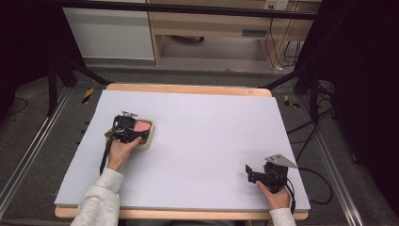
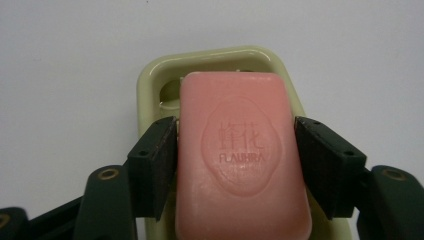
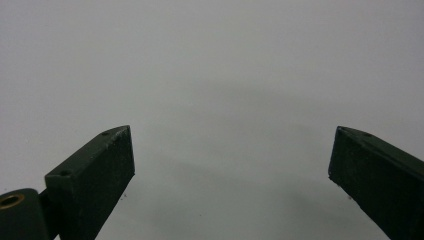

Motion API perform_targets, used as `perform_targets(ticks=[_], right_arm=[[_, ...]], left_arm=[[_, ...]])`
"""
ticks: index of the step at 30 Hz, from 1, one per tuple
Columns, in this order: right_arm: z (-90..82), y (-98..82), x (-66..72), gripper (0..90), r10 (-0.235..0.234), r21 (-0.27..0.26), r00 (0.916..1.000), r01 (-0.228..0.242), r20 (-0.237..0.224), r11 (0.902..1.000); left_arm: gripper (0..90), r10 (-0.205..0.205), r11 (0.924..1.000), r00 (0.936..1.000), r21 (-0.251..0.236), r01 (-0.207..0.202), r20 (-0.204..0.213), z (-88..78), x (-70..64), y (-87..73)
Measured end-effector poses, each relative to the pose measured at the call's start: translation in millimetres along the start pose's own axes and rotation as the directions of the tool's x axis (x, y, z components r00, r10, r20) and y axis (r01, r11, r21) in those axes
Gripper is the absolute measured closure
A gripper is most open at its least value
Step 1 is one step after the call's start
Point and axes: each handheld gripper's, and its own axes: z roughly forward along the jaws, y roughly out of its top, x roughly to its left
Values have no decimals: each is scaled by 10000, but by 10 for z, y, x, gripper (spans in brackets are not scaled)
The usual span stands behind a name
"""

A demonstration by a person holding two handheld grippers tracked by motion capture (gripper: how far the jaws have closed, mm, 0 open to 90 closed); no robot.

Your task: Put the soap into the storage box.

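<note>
Lying in a pale green dish (image 2: 150,75), a pink soap (image 2: 240,165) sits between the pads of the left claw (image 2: 235,160), its embossed face up, with Chinese characters over Latin letters that read roughly as "FLAUHRA". The left pad (image 2: 161,160) stands at the soap's edge, while a thin dark gap shows between the soap and the other pad, so the jaws are slightly open around the bar and not pressing it. The dish's far rim curves beyond the claw tips; its near end and the soap's near corners are cut off at the bottom of the left gripper view, and the dish floor under the bar is hidden apart from a small wet-looking corner ahead of the left pad. In the high view the left claw (image 1: 134,134) covers much of the dish (image 1: 146,145), leaving a pink strip of soap (image 1: 142,125) showing. The right claw (image 1: 249,172) rests well apart on the bare white table (image 1: 207,141), jaws spread wide with nothing between them.
</note>
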Motion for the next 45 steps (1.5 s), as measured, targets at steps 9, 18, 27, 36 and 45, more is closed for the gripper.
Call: perform_targets(ticks=[9, 18, 27, 36, 45], right_arm=[[-7, 0, -4, 47, -29, -72, 10000, 29, 50, 10000], [-10, 3, -3, 48, 15, -54, 10000, -15, 16, 10000], [-16, 0, -10, 48, 72, -58, 10000, -71, 46, 10000], [-35, -4, -64, 48, 220, -183, 9996, -216, 191, 9996], [-53, -8, -99, 48, 241, -258, 9994, -234, 262, 9994]], left_arm=[[267, -38, 9986, 10000, -527, 42, 64, -190, 63, -9], [248, -8, 9949, 9982, -1011, 68, 593, -357, 80, -44], [218, 29, 9896, 9973, -1437, 77, 733, -530, 91, -189], [220, -34, 9808, 9986, -1945, 134, 519, -664, 171, -615], [210, 205, 9820, 9980, -1888, -87, 604, -731, 203, -914]])
